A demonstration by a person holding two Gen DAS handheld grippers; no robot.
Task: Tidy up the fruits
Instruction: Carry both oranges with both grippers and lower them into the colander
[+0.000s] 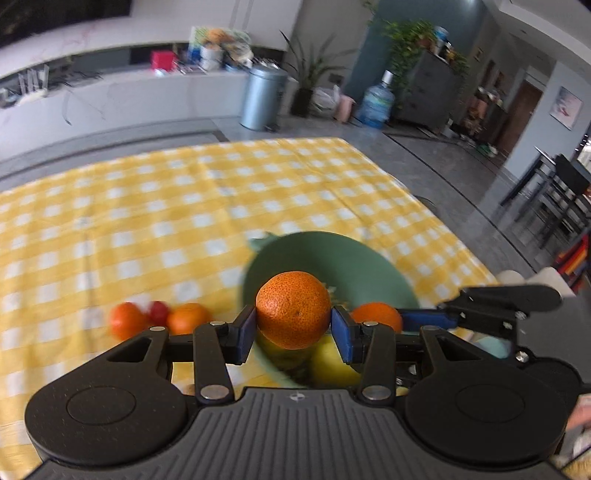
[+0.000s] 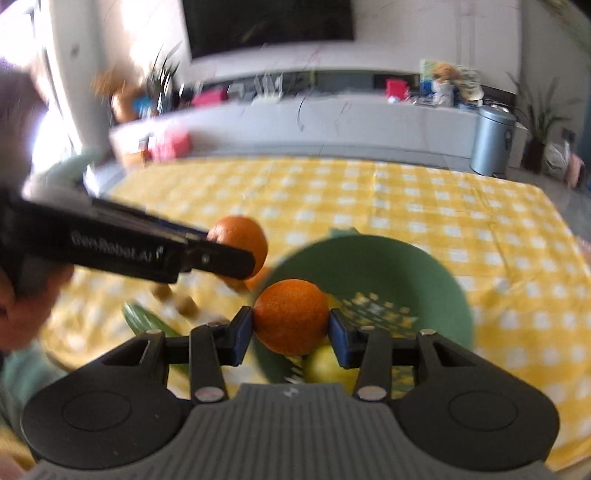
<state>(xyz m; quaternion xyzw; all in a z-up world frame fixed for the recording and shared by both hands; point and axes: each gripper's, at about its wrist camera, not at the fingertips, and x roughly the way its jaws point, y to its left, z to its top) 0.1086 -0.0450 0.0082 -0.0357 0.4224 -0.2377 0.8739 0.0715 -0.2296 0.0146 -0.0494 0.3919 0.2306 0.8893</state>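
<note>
1. Basically, a table under a yellow-and-white checked cloth [image 1: 177, 206] fills the space ahead of both grippers; grey floor beyond it.
2. Room behind: long white counter [image 1: 110, 92] with clutter, a metal bin [image 1: 263, 96], potted plants, a blue water jug [image 1: 376, 103], a dark screen [image 2: 269, 22] on the wall (all soft with blur).
3. Left gripper [image 1: 293, 330] points down at a slant over the cloth; its blue pads [image 1: 246, 332] press both sides of an orange [image 1: 293, 308], held clear of the table.
4. Just beyond and below that orange sits a green bowl [image 1: 354, 258], with a yellow-green fruit [image 1: 332, 363] inside, under the gripper's right finger.
5. Ahead and to the left of the left gripper, loose fruit on the cloth: two small oranges [image 1: 188, 317] and a red fruit [image 1: 159, 312] between them, near one another.
6. Right gripper [image 2: 290, 328] is also tilted down, pads clamped on a second orange [image 2: 290, 315], lifted above the near rim of the green bowl.
7. In the right wrist view the left gripper comes in from the left side, a hand [image 2: 26, 306] wrapped round its body, its orange at the tip.
8. Left of the right gripper, a green vegetable [image 2: 144, 319] and small brown fruits [image 2: 186, 304] lie on the cloth (too blurred to name).
</note>
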